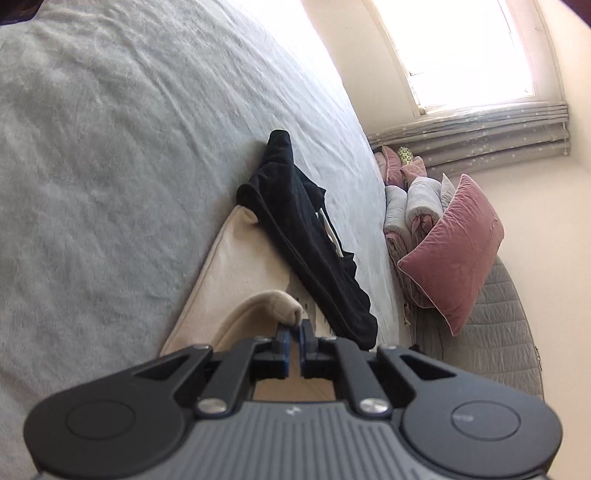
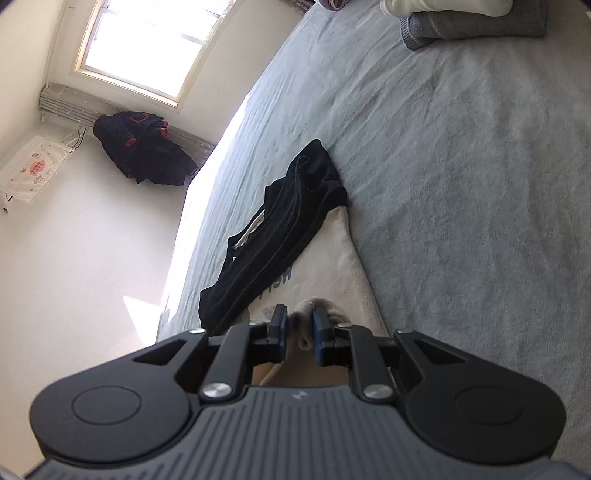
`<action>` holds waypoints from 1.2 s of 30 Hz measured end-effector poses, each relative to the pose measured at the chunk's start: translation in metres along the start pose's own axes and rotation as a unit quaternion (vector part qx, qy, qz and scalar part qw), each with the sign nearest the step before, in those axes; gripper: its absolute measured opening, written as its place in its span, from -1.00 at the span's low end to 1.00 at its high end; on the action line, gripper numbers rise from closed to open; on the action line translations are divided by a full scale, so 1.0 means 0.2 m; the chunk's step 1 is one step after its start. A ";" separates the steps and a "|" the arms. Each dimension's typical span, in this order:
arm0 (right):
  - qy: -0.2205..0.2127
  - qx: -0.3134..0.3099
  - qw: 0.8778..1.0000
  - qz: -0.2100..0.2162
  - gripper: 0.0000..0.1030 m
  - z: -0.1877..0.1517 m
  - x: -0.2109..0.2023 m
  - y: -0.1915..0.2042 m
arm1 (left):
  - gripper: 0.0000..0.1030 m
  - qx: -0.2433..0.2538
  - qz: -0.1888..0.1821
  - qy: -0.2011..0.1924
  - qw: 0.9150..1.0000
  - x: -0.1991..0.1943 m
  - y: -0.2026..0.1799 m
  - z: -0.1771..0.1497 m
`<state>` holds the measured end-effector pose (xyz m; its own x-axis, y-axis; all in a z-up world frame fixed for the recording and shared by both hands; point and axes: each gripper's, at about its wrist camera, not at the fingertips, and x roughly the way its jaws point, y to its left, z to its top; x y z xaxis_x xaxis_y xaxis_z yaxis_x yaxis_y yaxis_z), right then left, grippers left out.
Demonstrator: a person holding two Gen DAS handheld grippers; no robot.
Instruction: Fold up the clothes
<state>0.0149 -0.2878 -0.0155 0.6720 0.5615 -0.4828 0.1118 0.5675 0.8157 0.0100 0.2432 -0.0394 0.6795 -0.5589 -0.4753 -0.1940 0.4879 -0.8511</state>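
Observation:
A cream garment (image 1: pixel 236 269) with printed letters lies flat on the grey bed (image 1: pixel 110 147). A black garment (image 1: pixel 306 240) lies bunched across its far end. My left gripper (image 1: pixel 294 326) is shut on a raised fold of the cream garment's near edge. In the right wrist view the cream garment (image 2: pixel 332 266) and the black garment (image 2: pixel 280 221) show again. My right gripper (image 2: pixel 299 317) is shut on another bunched fold of the cream garment's near edge.
A pink pillow (image 1: pixel 454 247) and rolled bedding (image 1: pixel 413 203) lie at the bed's far side under a window. Folded grey and white clothes (image 2: pixel 472 18) sit at the far end of the bed (image 2: pixel 461 147). A dark jacket (image 2: pixel 144 147) hangs by the window.

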 end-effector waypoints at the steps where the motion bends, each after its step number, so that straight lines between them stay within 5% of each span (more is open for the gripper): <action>1: -0.002 -0.005 1.000 -0.006 -0.66 0.03 0.04 0.00 | -0.91 0.006 0.017 -0.007 1.000 0.05 -0.02 0.03; 9: -0.008 -0.059 0.997 -0.050 -0.53 0.14 0.22 -0.06 | -0.84 0.124 0.075 -0.073 0.987 0.15 -0.04 0.12; 11: -0.005 -0.097 0.994 -0.047 -0.36 0.15 0.22 -0.01 | -0.72 0.129 0.092 -0.066 0.985 0.13 -0.03 0.17; 12: -0.012 -0.126 0.991 -0.050 -0.05 0.15 0.21 0.03 | -0.55 0.145 0.086 -0.072 0.983 0.11 -0.04 0.18; 13: -0.026 -0.157 0.986 -0.055 0.12 0.14 0.20 0.07 | -0.35 0.162 0.078 -0.078 0.981 0.09 -0.05 0.18; 15: -0.047 -0.227 0.969 -0.080 0.14 0.13 0.19 0.14 | -0.18 0.207 0.090 -0.087 0.970 0.08 -0.09 0.16; 20: -0.036 -0.383 0.912 -0.141 0.14 0.03 0.22 0.20 | -0.07 0.294 0.145 -0.061 0.943 0.17 -0.10 0.10; 24: 0.007 -0.412 0.899 -0.150 0.14 -0.05 0.29 0.16 | -0.09 0.341 0.158 -0.062 0.925 0.18 -0.12 0.05; 27: 0.019 -0.426 0.891 -0.155 -0.03 -0.10 0.33 0.16 | -0.15 0.372 0.168 -0.068 0.910 0.20 -0.14 0.01; 29: 0.022 -0.426 0.890 -0.163 -0.34 -0.12 0.36 0.17 | -0.55 0.382 0.175 -0.065 0.905 0.22 -0.15 -0.01; 31: 0.015 -0.433 0.885 -0.169 -0.68 -0.14 0.36 0.19 | -0.72 0.392 0.183 -0.062 0.899 0.23 -0.16 -0.02; 36: -0.012 -0.446 0.878 -0.172 -0.75 -0.16 0.34 0.23 | -0.77 0.382 0.161 -0.078 0.907 0.17 -0.18 -0.01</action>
<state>0.0420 -0.2043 -0.0201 0.7278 0.2565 -0.6360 -0.2988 0.9534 0.0426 0.0388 0.2048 -0.0258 0.7778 -0.2335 -0.5835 0.1068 0.9640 -0.2434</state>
